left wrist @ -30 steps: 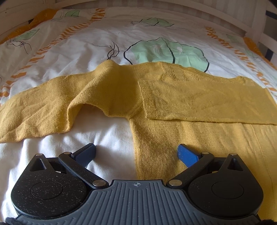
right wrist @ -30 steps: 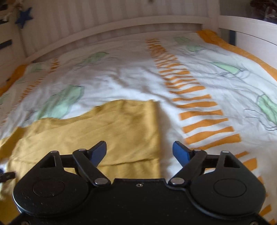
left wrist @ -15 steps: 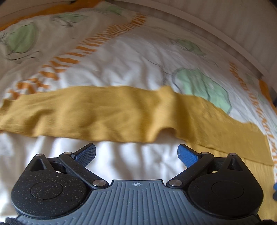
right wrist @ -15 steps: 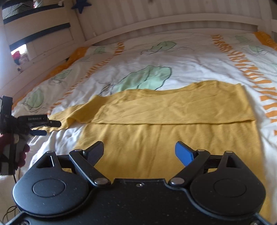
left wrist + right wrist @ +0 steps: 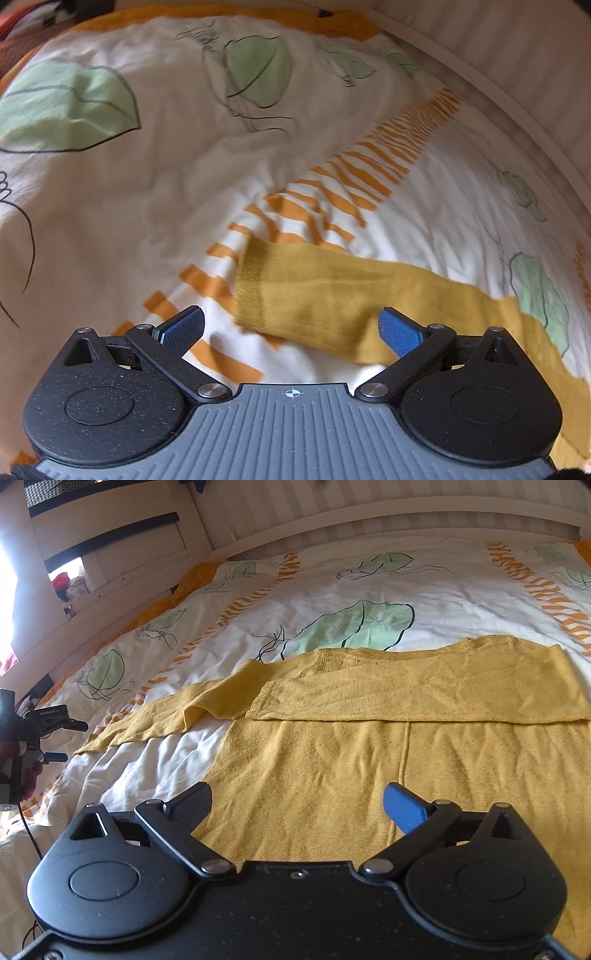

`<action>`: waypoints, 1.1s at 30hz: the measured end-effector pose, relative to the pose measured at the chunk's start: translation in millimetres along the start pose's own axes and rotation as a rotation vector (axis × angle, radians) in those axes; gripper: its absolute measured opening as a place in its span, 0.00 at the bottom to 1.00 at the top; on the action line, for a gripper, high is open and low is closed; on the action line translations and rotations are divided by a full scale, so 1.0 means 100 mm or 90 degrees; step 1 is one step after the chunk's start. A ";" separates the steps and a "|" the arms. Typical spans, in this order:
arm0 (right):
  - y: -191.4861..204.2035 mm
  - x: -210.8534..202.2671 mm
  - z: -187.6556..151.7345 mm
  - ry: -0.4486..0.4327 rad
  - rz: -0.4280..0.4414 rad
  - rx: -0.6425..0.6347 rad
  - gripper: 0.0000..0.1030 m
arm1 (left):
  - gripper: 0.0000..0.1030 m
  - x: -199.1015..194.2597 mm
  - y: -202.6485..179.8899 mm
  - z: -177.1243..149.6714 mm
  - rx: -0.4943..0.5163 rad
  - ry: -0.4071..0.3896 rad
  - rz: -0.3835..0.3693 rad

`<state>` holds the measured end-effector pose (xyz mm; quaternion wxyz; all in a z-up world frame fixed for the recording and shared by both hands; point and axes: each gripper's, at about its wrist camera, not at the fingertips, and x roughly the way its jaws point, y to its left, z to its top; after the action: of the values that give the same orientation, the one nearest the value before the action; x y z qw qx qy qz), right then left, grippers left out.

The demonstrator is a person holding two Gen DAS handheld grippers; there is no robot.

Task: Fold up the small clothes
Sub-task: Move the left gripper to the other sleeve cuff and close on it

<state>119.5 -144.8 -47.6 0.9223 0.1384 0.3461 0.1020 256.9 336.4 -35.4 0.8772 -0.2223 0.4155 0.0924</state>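
Note:
A mustard yellow knit sweater [image 5: 369,746] lies flat on the bed, one sleeve folded across its upper body. Its other sleeve [image 5: 155,720] stretches out to the left. In the left wrist view that sleeve's ribbed cuff [image 5: 255,284] lies just ahead of my left gripper [image 5: 291,328], which is open and empty above it. My right gripper [image 5: 299,805] is open and empty over the sweater's lower body. The left gripper also shows in the right wrist view [image 5: 48,734], near the sleeve end.
The bed has a white duvet [image 5: 332,590] with green leaves and orange stripes. A white slatted bed frame [image 5: 369,513] runs along the far side. A wall and shelf stand at the left [image 5: 92,554].
My left gripper has moved left along the outstretched sleeve to its cuff. My right gripper has swung left and now faces the sweater's body. Both stay open.

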 end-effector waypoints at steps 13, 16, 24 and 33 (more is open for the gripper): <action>0.08 0.18 -0.01 0.022 0.010 -0.001 0.97 | 0.77 0.43 0.04 0.22 0.075 0.009 -0.022; 0.07 0.21 -0.03 0.026 0.011 0.001 0.97 | 0.76 0.47 0.01 0.22 0.113 0.015 -0.027; 0.07 0.25 -0.11 0.041 0.017 0.004 0.97 | 0.62 0.30 0.10 0.08 0.112 -0.002 -0.066; 0.06 0.24 -0.16 0.050 0.021 0.015 0.97 | 0.49 0.35 -0.08 0.10 0.136 -0.016 -0.053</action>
<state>126.0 -129.6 -72.3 0.9046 0.1504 0.3809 0.1184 288.9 333.4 -54.7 0.9040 -0.1434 0.4025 0.0142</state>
